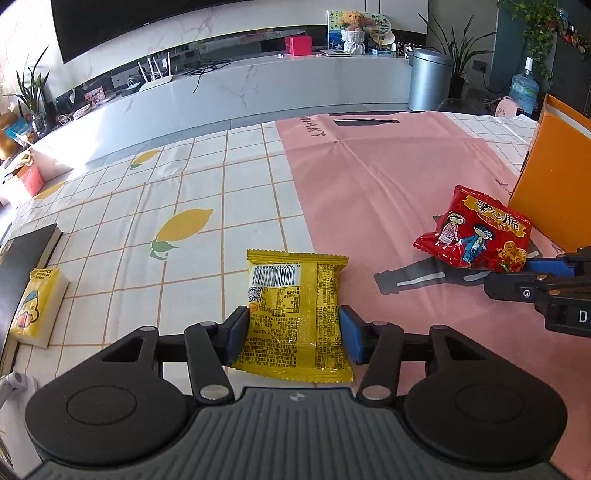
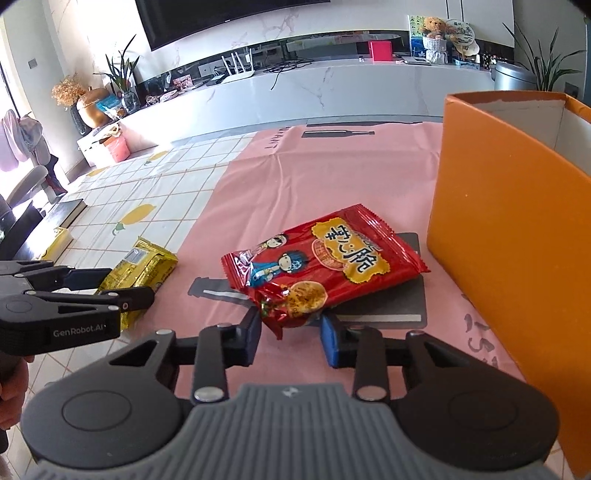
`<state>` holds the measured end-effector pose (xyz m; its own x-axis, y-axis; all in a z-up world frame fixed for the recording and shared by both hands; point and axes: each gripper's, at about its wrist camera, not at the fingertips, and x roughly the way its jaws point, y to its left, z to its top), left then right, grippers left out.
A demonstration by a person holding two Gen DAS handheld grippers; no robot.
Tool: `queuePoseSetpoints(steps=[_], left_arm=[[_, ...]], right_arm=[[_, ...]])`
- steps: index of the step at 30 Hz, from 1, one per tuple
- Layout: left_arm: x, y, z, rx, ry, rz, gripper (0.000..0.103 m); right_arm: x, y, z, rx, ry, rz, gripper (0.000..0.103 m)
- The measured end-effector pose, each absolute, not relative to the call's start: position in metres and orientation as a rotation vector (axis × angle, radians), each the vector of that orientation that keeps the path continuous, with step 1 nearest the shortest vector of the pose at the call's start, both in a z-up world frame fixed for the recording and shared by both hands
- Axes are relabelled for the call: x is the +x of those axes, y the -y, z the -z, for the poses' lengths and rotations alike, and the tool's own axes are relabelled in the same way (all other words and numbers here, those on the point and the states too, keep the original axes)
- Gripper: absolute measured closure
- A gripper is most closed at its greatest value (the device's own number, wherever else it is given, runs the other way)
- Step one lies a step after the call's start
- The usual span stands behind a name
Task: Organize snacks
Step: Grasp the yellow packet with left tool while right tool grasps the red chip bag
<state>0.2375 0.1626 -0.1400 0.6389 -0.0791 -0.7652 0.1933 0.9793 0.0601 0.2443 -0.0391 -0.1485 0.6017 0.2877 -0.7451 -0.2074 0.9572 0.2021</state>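
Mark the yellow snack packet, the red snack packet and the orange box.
yellow snack packet [image 1: 295, 314], left wrist view, printed back.
red snack packet [image 2: 325, 264], right wrist view, front face.
orange box [image 2: 509, 236], right wrist view, near side wall.

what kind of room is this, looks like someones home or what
Most likely a home living room. A large wall-mounted TV hangs above a long marble media console with a router and a teddy bear, potted plants stand around, and the snacks lie on a lemon-print tablecloth.
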Motion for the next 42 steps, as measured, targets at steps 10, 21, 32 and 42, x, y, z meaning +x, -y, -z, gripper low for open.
queuePoseSetpoints(steps=[10, 21, 32, 42], left_arm=[[0.195, -0.13, 0.13, 0.052, -0.917, 0.15, 0.044], [0.129, -0.095, 0.125, -0.005, -0.96, 0.182, 0.044], [0.099, -0.079, 0.128, 0.054, -0.931, 0.131, 0.043], [0.095, -0.081, 0.136, 0.133, -0.898, 0.152, 0.032]], right_arm=[[0.203, 0.058, 0.135, 0.031, -0.929, -0.395, 0.076], [0.123, 0.099, 0.13, 0.021, -1.14, -0.439, 0.077], [0.088, 0.147, 0.114, 0.22, -1.092, -0.25, 0.043], [0.122, 0.117, 0.112, 0.309, -1.03, -0.078, 0.014]])
